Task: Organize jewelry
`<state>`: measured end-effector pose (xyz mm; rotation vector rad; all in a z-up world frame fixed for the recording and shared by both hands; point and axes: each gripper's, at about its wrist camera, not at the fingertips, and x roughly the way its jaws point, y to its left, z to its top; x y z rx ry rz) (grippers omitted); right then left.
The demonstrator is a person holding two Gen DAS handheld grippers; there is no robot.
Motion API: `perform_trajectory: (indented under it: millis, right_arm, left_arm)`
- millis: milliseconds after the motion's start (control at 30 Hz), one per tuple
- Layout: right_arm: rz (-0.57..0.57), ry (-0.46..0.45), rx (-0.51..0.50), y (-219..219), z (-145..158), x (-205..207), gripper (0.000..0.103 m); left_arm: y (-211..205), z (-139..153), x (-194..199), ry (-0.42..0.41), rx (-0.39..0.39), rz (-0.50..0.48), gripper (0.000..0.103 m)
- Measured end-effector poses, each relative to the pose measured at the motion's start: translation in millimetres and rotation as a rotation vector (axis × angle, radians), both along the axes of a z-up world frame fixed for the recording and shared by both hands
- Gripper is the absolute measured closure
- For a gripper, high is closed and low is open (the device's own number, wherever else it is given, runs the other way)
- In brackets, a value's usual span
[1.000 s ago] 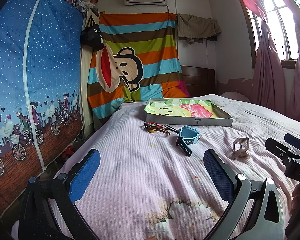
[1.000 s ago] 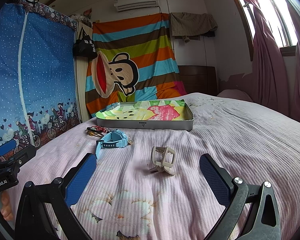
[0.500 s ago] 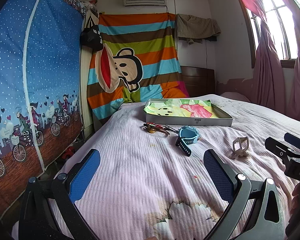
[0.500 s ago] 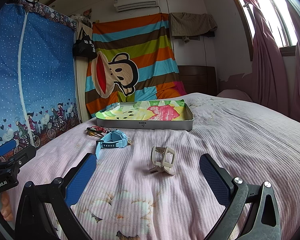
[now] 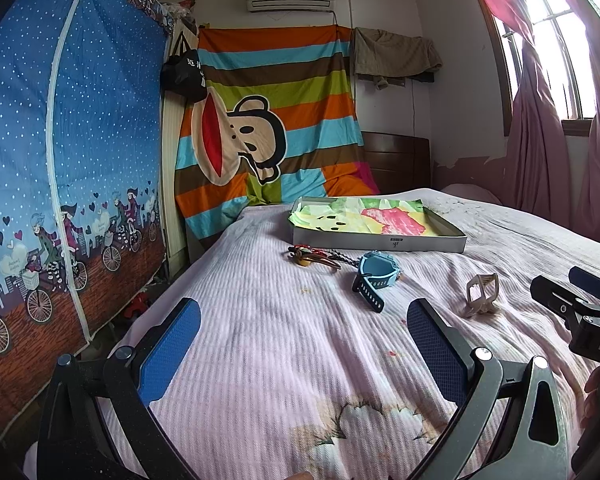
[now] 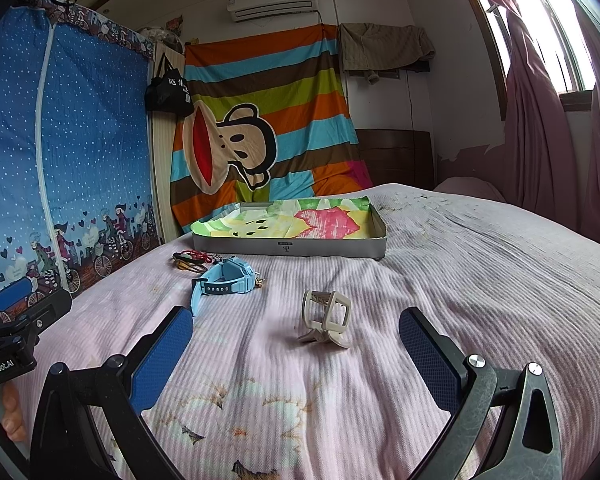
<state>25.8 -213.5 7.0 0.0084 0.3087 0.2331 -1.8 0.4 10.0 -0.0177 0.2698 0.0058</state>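
A shallow grey box (image 5: pixel 380 242) lined with colourful paper sits far back on the pink bed; it also shows in the right wrist view (image 6: pixel 288 246). In front of it lie a tangle of red and gold bracelets (image 5: pixel 314 258) (image 6: pixel 190 261), a light blue watch (image 5: pixel 376 274) (image 6: pixel 224 280) and a beige hair claw (image 5: pixel 482 294) (image 6: pixel 326 316). My left gripper (image 5: pixel 304 356) is open and empty, well short of the watch. My right gripper (image 6: pixel 296 360) is open and empty, just in front of the hair claw.
A blue fabric wardrobe (image 5: pixel 60 160) stands along the bed's left edge. A striped monkey cloth (image 5: pixel 268 120) hangs on the far wall. Pink curtains (image 6: pixel 548 140) hang at the right. Each gripper shows at the other view's side edge.
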Motion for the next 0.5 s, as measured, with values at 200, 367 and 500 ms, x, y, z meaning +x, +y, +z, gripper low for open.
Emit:
perform_trajectory:
  millis: [200, 367, 500]
  right_arm:
    - [-0.009, 0.025, 0.008, -7.6, -0.7, 3.7, 0.000]
    - [-0.004, 0.044, -0.013, -5.9, 0.7, 7.8, 0.000]
    - [0.025, 0.060, -0.068, 1.9, 4.3, 15.9, 0.000]
  left_arm:
    - [2.7, -3.2, 2.5, 0.009, -0.003, -0.005, 0.002]
    - [2.9, -5.7, 8.3, 0.020, -0.009, -0.007, 0.002]
    - [2.4, -2.6, 20.5, 0.043, -0.020, -0.021, 0.002]
